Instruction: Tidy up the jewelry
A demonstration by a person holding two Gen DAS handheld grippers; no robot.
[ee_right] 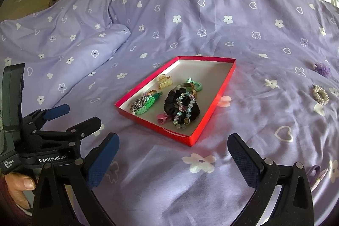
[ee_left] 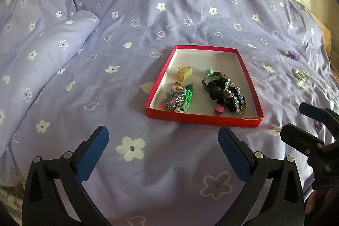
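Both grippers, left [ee_left: 163, 149] and right [ee_right: 172, 155], hover wide open and empty over the soft lilac quilt [ee_right: 148, 14], just near of the shallow red box [ee_right: 211, 111]. The box already holds a black scrunchie [ee_right: 169, 103], beads and clips. Sorting seems partly done: next, probably, the right reaches far right for the knobbly pearl ring [ee_right: 320, 95] lying loose on the cloth.

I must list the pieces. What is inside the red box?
Red box: black scrunchie, bead bracelet, green chain, yellow clip, pink clip. Anything beneath the piles is hidden.
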